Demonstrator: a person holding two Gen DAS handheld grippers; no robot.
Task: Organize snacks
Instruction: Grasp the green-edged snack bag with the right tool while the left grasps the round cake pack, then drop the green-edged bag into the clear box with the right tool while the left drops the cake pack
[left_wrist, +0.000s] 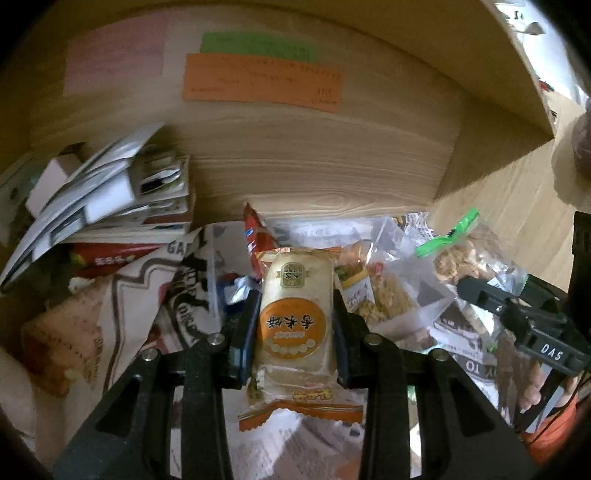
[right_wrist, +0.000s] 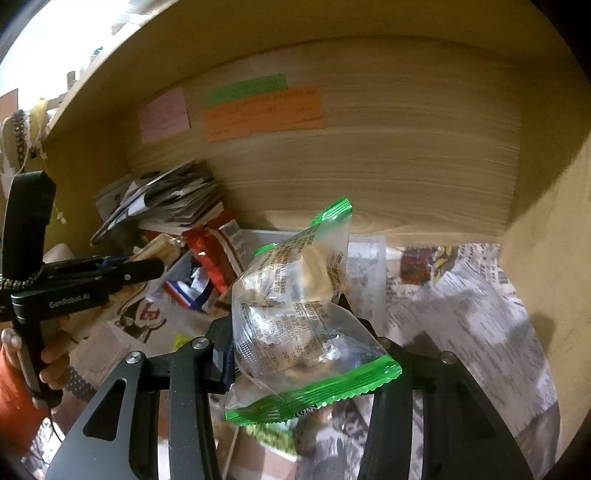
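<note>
Left claw (left_wrist: 295, 328) clamps the orange cake pack (left_wrist: 293, 321), right claw (right_wrist: 295, 332) clamps the green bag (right_wrist: 295, 317), both lifted clear for sorting.

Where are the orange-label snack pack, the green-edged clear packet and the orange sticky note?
orange-label snack pack (left_wrist: 293, 325), left wrist view, on its round orange label.
green-edged clear packet (right_wrist: 291, 317), right wrist view, on its printed clear middle.
orange sticky note (left_wrist: 262, 83), left wrist view, on its centre.

Orange-labelled pastry packet (left_wrist: 293, 321) upright between jaws, clear green-edged snack bag (right_wrist: 295, 317) tilted, clamped
</note>
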